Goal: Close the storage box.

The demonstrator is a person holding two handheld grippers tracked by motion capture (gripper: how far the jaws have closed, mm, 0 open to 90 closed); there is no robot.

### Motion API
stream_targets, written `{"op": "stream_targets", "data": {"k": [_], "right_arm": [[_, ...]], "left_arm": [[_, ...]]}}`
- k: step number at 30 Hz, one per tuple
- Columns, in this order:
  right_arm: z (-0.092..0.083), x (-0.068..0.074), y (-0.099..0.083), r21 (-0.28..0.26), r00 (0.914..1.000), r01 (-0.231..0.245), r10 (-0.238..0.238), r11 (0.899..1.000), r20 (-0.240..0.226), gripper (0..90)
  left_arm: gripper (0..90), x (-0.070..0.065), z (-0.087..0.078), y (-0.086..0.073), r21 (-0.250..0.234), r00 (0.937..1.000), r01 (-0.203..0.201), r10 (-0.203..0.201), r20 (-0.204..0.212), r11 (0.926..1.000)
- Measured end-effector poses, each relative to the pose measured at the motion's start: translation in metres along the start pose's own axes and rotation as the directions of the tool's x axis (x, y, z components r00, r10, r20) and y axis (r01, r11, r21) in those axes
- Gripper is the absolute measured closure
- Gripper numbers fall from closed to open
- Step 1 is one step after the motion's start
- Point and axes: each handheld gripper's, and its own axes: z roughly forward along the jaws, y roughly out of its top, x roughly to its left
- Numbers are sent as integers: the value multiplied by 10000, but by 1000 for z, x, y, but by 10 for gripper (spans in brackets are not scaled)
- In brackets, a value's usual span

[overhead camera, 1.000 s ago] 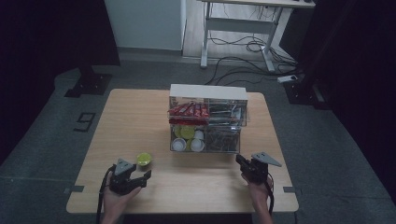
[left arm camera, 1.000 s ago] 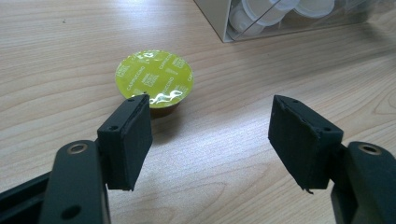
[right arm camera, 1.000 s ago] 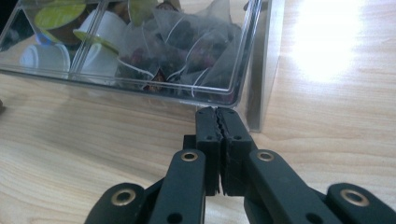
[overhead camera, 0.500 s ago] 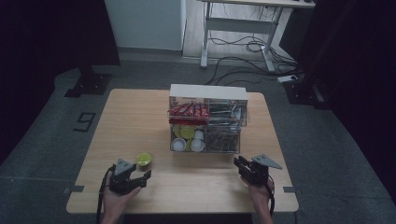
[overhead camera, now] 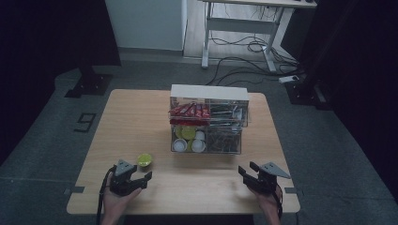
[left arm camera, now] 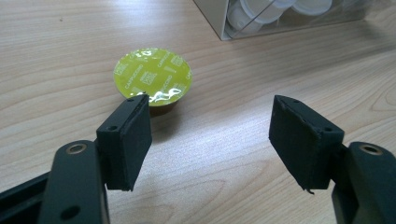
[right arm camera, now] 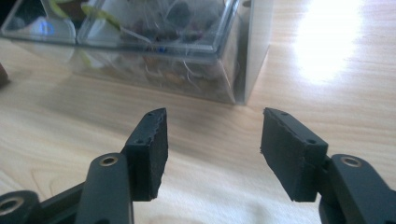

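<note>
- My left gripper [overhead camera: 141,179] rests near the front-left corner of the table [overhead camera: 141,122], jaws spread apart with nothing between them.
- The green coffee capsule [overhead camera: 144,160] stands foil lid up on the wood just beyond my left gripper, near the table's front edge and left of the organiser. In the left gripper view the capsule [left arm camera: 152,80] sits just past the tip of the jaw on the left of that view, outside the gap; I cannot tell whether that tip touches it.
- My right gripper [overhead camera: 248,171] is near the front-right corner; its jaws have just been opening and now stand wide, with only bare wood between them.
- The clear organiser [overhead camera: 209,123] stands at the middle of the table, with white and green capsules in its lower left compartment and red packets above.
- In the right gripper view a corner of the organiser [right arm camera: 233,60] lies ahead of my open jaws, well clear of them.
</note>
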Motion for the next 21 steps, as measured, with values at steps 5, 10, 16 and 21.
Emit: {"op": "stream_targets", "data": {"k": [5,10,16,21], "right_arm": [[-7,-8,-12,323,9998,204,-205,9993,37,402],[-12,-17,-21,555,9996,132,-145,9984,223,407],[-11,-19,-21,583,9996,70,-85,9983,251,407],[-9,-17,-21,620,9996,141,-156,9980,236,404]], "left_arm": [[298,-1,2,-1,116,10000,-18,17,42,9999],[297,-2,4,-1,168,10000,-45,44,35,9998],[297,-3,6,-2,229,9999,-92,91,49,9997],[294,-3,5,-1,219,9999,-103,102,54,9997]]}}
